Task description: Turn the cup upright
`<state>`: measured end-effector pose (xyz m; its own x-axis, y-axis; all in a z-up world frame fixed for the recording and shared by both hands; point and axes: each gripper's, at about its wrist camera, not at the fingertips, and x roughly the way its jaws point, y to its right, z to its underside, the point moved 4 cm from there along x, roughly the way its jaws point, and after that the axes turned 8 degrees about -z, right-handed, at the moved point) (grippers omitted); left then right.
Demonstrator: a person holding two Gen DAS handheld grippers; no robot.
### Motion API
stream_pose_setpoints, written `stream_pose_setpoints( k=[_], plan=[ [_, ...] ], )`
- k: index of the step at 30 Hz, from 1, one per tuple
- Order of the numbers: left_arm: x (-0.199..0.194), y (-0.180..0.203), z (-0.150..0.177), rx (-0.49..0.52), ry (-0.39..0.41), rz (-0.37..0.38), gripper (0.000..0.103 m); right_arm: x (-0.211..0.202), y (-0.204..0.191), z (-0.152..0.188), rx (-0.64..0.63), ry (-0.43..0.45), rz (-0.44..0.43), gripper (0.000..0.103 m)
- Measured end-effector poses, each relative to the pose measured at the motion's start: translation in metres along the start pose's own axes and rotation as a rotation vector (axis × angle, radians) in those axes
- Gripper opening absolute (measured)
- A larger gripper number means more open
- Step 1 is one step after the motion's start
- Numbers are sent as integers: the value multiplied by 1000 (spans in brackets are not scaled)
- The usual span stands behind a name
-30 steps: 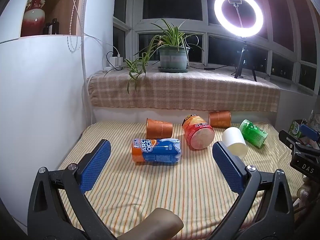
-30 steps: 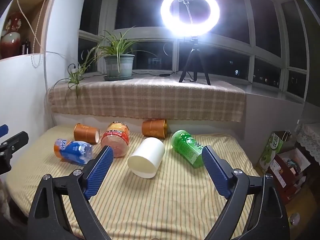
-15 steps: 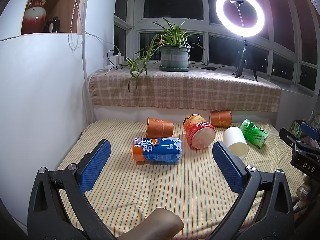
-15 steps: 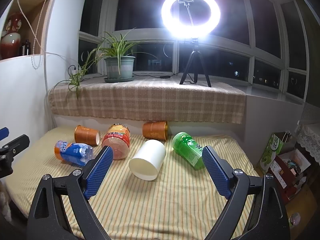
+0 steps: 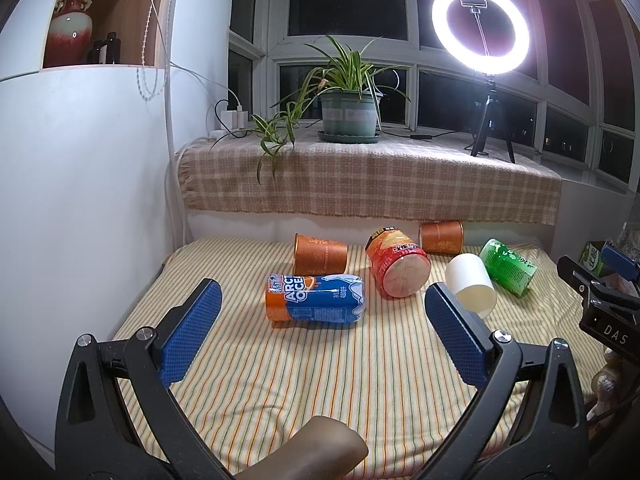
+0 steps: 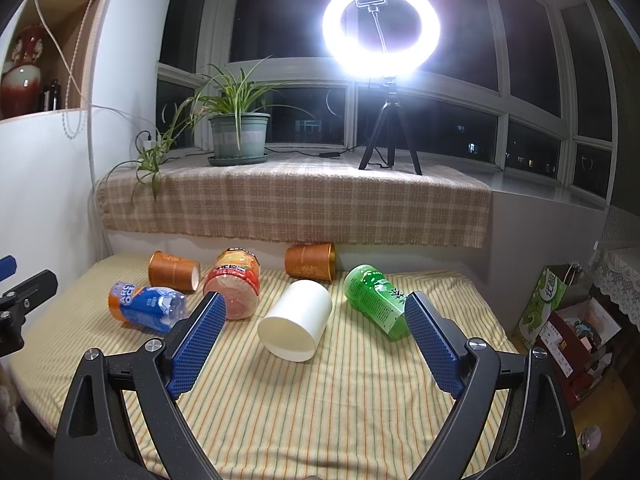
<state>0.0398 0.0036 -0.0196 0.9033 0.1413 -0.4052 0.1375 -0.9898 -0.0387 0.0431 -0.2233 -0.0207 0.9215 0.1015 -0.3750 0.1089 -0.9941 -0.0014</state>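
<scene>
A white paper cup lies on its side on the striped cloth, mouth toward me; it also shows in the left wrist view. Two orange cups lie on their sides, one at the left and one at the back. My left gripper is open and empty, in front of the blue and orange bottle. My right gripper is open and empty, with the white cup between and beyond its pads.
A red snack canister and a green bottle lie among the cups. The table ends at a checked ledge holding a potted plant and a ring light. Boxes stand at the right.
Both grippers have drifted slightly; the objects sit a little higher in each view. Jaws stay open and nothing on the table has moved.
</scene>
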Motion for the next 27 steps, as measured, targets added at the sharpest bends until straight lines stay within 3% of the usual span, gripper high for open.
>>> stream_pose_setpoints(
  k=[27],
  plan=[
    [0,0,0,-2,-3,0,103,2,-5,0,-10,0,0,91]
  ],
)
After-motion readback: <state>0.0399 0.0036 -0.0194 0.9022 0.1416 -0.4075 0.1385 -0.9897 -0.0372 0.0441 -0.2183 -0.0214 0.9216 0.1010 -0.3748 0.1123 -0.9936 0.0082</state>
